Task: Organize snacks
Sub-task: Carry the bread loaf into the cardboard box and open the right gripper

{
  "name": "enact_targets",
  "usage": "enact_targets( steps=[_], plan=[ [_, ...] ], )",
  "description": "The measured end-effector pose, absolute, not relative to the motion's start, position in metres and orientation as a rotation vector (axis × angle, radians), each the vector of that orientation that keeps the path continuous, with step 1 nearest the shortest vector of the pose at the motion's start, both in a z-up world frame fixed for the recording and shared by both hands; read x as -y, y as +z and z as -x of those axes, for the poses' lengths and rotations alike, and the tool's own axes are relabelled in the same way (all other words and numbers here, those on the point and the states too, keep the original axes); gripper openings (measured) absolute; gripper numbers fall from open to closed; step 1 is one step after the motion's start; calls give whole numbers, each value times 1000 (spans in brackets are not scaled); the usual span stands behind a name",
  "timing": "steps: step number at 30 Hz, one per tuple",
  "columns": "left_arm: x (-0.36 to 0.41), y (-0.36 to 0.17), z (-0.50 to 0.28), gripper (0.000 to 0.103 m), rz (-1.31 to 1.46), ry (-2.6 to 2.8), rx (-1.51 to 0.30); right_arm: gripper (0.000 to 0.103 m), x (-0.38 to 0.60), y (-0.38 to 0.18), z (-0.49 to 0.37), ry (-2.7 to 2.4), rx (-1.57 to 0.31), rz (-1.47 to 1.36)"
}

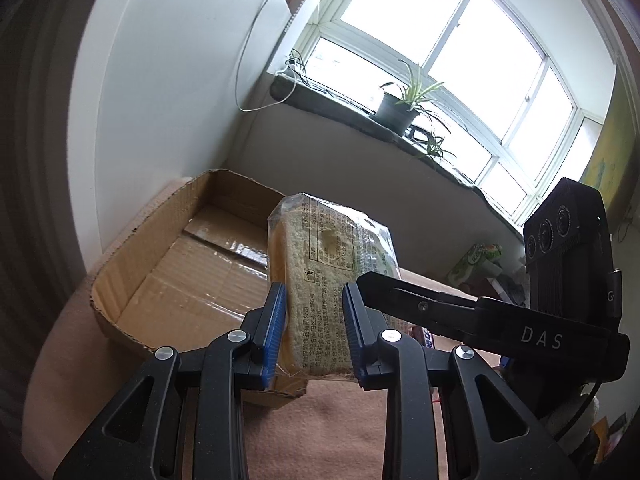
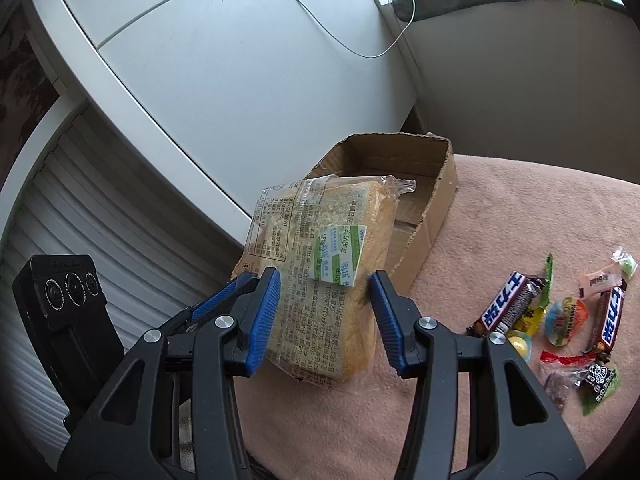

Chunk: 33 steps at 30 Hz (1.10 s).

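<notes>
Pink-blanketed counter (image 1: 320,432) beneath a bright window (image 1: 440,40); potted plant (image 1: 400,108) on the sill.

Left wrist view: left tongs (image 1: 314,332), blue pads pressed on the lower edges of a clear-wrapped bread loaf (image 1: 328,264), held upright and clear of the counter. Open cardboard box (image 1: 160,272) directly behind and left of the loaf, nothing visible inside it. Black finger of the right tongs (image 1: 440,308) reaching in from the right up to the loaf's right edge. Only a sliver of one wrapper shows beneath that finger; the sweets are otherwise hidden.

Right wrist view: right tongs (image 2: 324,316) set at middling width on either side of the same loaf; the left pad touches the wrapper, contact at the right pad cannot be told. White-and-green sticker (image 2: 340,256) on the loaf. Box at far side. To the right, well apart from the loaf, loose snacks on the blanket: two chocolate bars (image 2: 508,304), assorted wrapped candies (image 2: 564,320). White cabinet (image 2: 240,60) and louvred panel (image 2: 80,220) behind, unseen in the other view.
</notes>
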<state>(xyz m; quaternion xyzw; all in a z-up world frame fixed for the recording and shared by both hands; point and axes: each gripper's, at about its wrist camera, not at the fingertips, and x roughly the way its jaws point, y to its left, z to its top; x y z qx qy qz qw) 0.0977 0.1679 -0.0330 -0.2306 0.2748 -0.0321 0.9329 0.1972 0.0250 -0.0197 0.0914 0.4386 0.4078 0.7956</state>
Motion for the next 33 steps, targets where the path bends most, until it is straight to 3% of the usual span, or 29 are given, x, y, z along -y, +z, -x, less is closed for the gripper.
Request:
enact_targets(
  steps=[17,33],
  plan=[
    [-206,-56,-109,25,503,31,-604,50,-71,-41,-216,893,-993,-137],
    [-198,-54,-96,25,493,75,-610,57,-14,-33,-206,849,-945,-185]
  ],
)
